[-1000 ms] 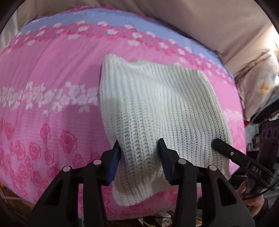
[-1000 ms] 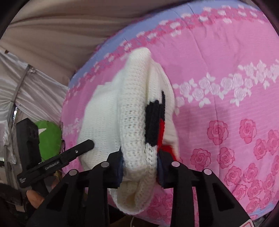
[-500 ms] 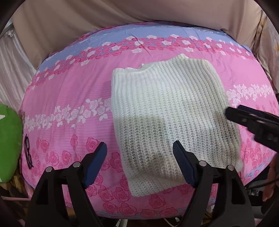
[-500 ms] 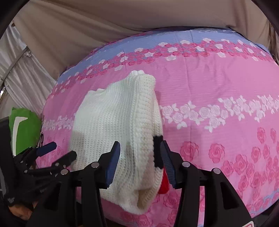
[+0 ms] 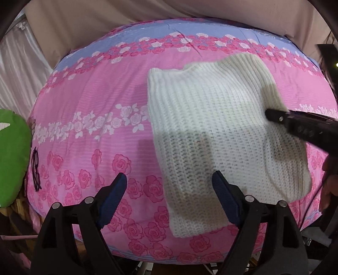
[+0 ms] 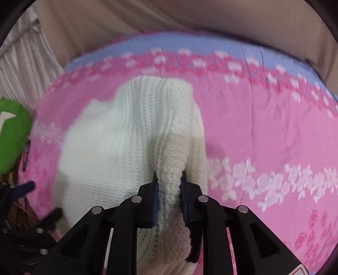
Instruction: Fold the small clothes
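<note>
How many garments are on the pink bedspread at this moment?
1: a white knit sweater lying folded on the pink floral bedspread, its right edge pinched in the right tongs. Anything tucked under it would be hidden.

To my left the pink rose-printed bedspread (image 5: 88, 101) lies bare, with open passage there. The folded white knitted sweater (image 5: 211, 131) fills the right half. A green cushion (image 5: 10, 156) and dark-framed glasses (image 5: 36, 169) crowd the bed's left edge; beige curtain (image 5: 105, 19) closes the far side.
</note>
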Demonstrator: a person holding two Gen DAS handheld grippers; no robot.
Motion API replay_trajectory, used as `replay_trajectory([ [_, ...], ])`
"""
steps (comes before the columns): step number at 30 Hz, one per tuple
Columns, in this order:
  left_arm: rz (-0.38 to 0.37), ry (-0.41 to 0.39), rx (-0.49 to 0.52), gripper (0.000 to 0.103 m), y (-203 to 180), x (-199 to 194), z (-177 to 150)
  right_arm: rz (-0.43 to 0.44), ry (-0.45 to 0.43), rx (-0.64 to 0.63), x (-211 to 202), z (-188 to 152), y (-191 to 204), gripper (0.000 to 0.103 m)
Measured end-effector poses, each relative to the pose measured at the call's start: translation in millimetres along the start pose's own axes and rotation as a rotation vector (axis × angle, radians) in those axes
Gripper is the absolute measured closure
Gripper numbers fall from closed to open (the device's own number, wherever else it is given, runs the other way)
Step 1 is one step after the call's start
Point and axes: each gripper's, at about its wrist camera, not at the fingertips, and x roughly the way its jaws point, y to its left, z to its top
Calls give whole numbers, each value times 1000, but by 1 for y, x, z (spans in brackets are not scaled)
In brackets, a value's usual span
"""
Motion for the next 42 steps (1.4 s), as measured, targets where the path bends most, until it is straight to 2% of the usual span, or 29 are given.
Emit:
replay_trajectory([
  [3,14,-9,12,22,-3,-1,-1,62,-56,119,-29,-4,-15,78],
  [6,21,-9,15,22,-4,-3,-1,85,-94,152,-60,-16,-19,67],
  [8,17,-8,12,22,-4,-3,-1,89,-83,155,-71,-33,-18,57],
  [12,19,-1,9,21,-4,0,-1,97,2,122,-62,-75,-10,56],
  [13,20,2,9,21,-4,1,-2,95,21,104,-55,-82,-8,57],
  [15,14,12,6,21,-4,3,-2,88,50,89,-43,-90,-10,91],
  [16,13,15,5,21,-4,3,-2,109,50,127,-43,-90,-16,95],
  [18,8,12,8,20,-5,3,-3,119,-11,173,-60,-86,-24,95],
  [20,6,11,9,20,-7,3,-4,81,-33,141,-71,-86,-26,95],
  [21,6,14,11,20,-8,4,-4,73,-14,131,-66,-88,-27,95],
  [24,9,25,12,20,-11,5,-6,53,125,89,-24,-107,-27,94],
  [25,10,23,11,20,-11,4,-7,44,119,78,-24,-109,-24,93],
  [27,9,19,12,20,-11,2,-7,37,99,75,-36,-102,-17,86],
  [28,6,18,9,20,-11,2,-6,41,81,81,-43,-98,-16,78],
  [29,2,18,4,20,-10,1,-6,42,56,86,-52,-94,-14,64],
  [30,-4,18,0,20,-9,0,-5,35,27,91,-61,-89,-14,56],
  [31,-12,18,-4,20,-9,-1,-4,29,-2,99,-67,-83,-16,42],
  [32,-21,15,-11,20,-8,-3,-2,29,-25,107,-72,-77,-17,36],
  [35,-62,9,-38,17,-3,-2,4,39,-41,146,-72,-59,-26,30],
  [37,-110,14,-67,17,2,3,11,64,-28,175,-60,-49,-33,30],
  [41,-285,11,-206,13,26,26,26,113,43,231,-17,-30,-37,29],
  [42,-308,26,-245,13,32,36,29,137,59,248,-7,-28,-38,28],
])
